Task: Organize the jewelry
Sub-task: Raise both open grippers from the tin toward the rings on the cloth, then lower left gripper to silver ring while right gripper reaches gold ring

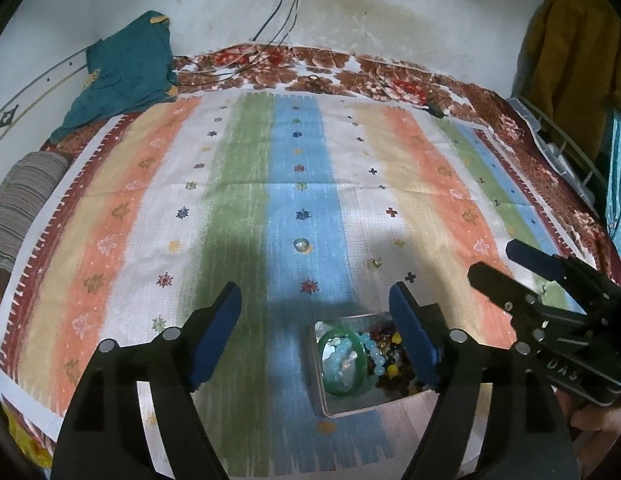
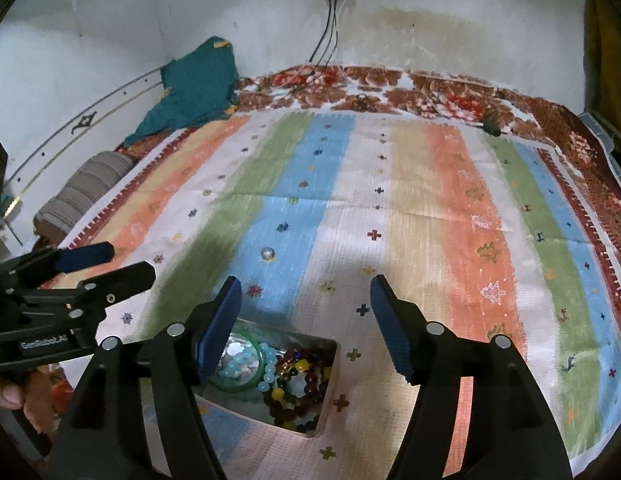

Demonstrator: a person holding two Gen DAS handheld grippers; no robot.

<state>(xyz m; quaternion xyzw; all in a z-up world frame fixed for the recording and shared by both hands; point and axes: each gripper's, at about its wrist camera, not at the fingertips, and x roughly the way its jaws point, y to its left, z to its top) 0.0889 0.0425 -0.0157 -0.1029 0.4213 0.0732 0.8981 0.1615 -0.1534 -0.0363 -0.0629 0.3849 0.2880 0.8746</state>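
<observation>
Jewelry sits heaped in your small metal box (image 1: 352,408) on the near part of the striped cloth (image 1: 238,184): a green bangle (image 1: 330,384), pale blue beads (image 1: 372,354). Your left gripper (image 1: 314,308) hovers over it, jaws wide and empty. A ring (image 1: 301,245) lies farther out. Your right gripper (image 2: 304,300) also gapes, holding nothing.

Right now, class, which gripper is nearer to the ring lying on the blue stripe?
Left, narrowly. The left gripper points almost straight at the ring, just ahead of its open fingertips. The right gripper hangs open with the ring ahead and off to its left.
</observation>
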